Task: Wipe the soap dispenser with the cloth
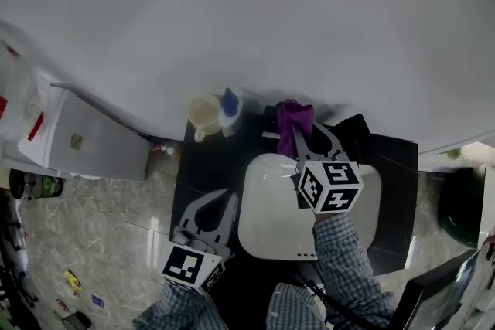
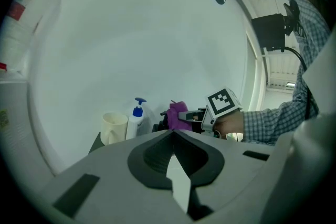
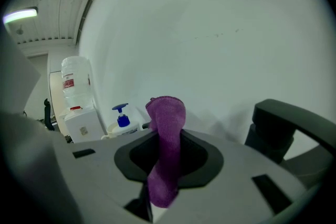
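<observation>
Step in hand, by the look of it: carrying the cloth [image 1: 295, 117] across to the soap dispenser [image 1: 229, 110], wiping not yet begun. Right gripper [image 1: 303, 137] pinched closed on the purple cloth, 1 fold standing above the jaws and a tail hanging below, raised over the back edge of the white sink [image 1: 263, 236]. Left gripper [image 2: 173, 135] closed with nothing between the jaws, held low and near the body, well apart from the bottle. Dispenser upright at the back of the dark counter [image 1: 197, 166] against the wall, blue pump on top, just beside a cream mug [image 1: 204, 116] on its left, with the cloth near on its right. To do it well: swing the cloth leftward and meet the bottle's body with the free fold, not with the hard jaw tips. Probably light and easy to tip, so press gently, or bring the left gripper up first to steady it by the pump neck. Keep clear of the mug. Work from the pump down the sides, gripping firmly so as not to drop the cloth into the basin.
</observation>
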